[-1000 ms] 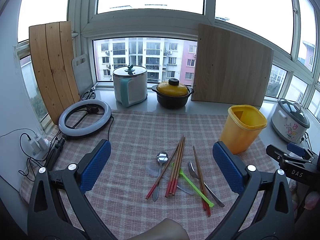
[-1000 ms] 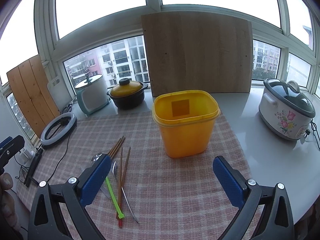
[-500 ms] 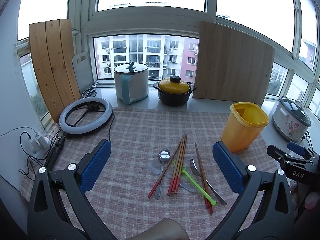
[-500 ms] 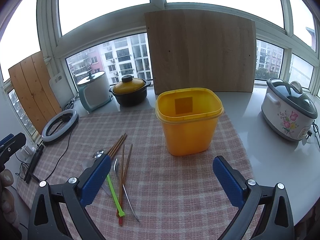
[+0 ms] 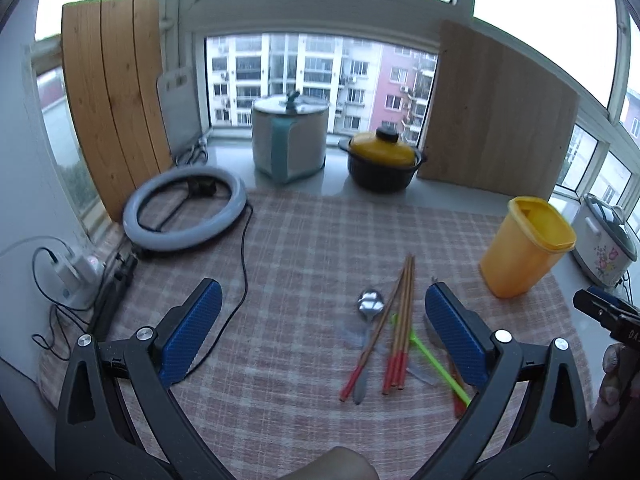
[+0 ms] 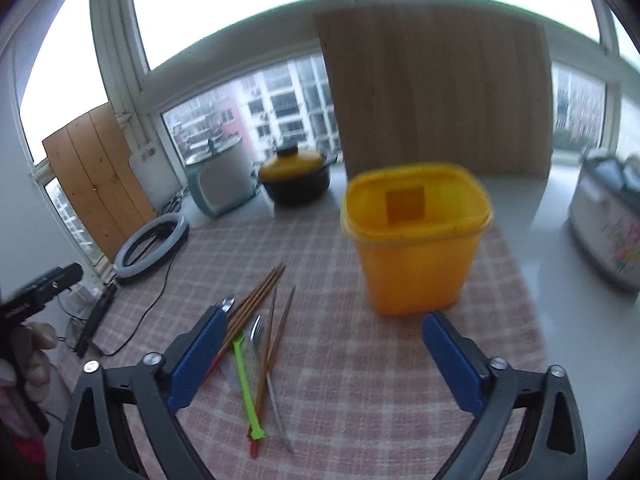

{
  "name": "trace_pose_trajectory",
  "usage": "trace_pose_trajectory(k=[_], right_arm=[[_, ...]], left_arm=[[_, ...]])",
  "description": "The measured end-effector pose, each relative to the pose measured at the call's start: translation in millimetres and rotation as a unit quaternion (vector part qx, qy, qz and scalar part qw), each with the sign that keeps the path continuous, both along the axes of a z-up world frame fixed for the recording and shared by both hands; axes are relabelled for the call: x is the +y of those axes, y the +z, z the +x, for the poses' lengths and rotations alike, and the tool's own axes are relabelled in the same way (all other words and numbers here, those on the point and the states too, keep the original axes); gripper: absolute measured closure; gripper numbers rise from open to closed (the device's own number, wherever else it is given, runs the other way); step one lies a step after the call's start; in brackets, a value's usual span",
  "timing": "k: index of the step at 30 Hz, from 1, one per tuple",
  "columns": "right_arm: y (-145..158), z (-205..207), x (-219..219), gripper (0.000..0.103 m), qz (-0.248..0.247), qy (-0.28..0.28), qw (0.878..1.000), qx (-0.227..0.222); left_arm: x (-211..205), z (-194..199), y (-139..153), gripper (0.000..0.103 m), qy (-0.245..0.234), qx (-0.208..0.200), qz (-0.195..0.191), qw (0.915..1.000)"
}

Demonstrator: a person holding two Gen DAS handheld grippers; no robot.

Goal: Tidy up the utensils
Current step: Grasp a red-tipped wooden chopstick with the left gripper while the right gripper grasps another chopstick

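Note:
Several utensils lie in a loose pile on the checked cloth: red-tipped wooden chopsticks (image 5: 400, 336) (image 6: 256, 300), a metal spoon (image 5: 370, 304), a green plastic stick (image 5: 434, 362) (image 6: 245, 380) and a fork (image 6: 272, 380). A yellow tub (image 5: 524, 256) (image 6: 416, 240) stands upright, right of the pile. My left gripper (image 5: 322, 320) is open above the cloth, with the pile just inside its right finger. My right gripper (image 6: 326, 344) is held wide in front of the tub. Its jaws are closing with nothing between them, and the pile lies by its left finger.
A ring light (image 5: 184, 208) with its cable lies at the cloth's far left. A white-and-teal cooker (image 5: 290, 140), a black pot with a yellow lid (image 5: 380, 160) and wooden boards (image 5: 496, 120) line the sill. A flowered rice cooker (image 6: 608, 216) stands at the right.
Both grippers have come forward and lower toward the cloth. In the left view everything has slid to the right. In the right view the tub looks larger and the jaws stand slightly narrower.

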State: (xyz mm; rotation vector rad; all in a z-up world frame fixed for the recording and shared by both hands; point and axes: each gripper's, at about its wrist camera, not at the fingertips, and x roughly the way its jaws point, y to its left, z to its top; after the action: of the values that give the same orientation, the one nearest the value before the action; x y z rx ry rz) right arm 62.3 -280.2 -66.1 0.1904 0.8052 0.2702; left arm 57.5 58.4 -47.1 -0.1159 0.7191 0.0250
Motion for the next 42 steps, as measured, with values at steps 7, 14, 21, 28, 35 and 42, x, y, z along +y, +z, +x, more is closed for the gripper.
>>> trace_pose_trajectory(k=[7, 14, 21, 28, 35, 42], right_arm=[[-27, 18, 9, 0.030, 0.032, 0.033, 0.997, 0.057], [-37, 33, 36, 0.051, 0.029, 0.084, 0.993, 0.083], [-52, 51, 60, 0.066, 0.010, 0.114, 0.987, 0.114], [-65, 65, 81, 0.069, -0.007, 0.136, 0.982, 0.134], [-77, 78, 94, 0.071, -0.019, 0.147, 0.978, 0.145], [-85, 85, 97, 0.071, -0.016, 0.145, 0.977, 0.155]], left_arm=[[-5, 25, -32, 0.036, -0.073, 0.054, -0.018, 0.9957], [-26, 57, -62, 0.074, -0.161, 0.121, -0.056, 0.9779], [-48, 88, -95, 0.096, -0.222, 0.185, -0.068, 0.9550], [-67, 106, -111, 0.096, -0.252, 0.214, -0.025, 0.9435], [-74, 116, -127, 0.096, -0.262, 0.235, 0.006, 0.9359], [-78, 122, -140, 0.096, -0.266, 0.246, 0.030, 0.9315]])
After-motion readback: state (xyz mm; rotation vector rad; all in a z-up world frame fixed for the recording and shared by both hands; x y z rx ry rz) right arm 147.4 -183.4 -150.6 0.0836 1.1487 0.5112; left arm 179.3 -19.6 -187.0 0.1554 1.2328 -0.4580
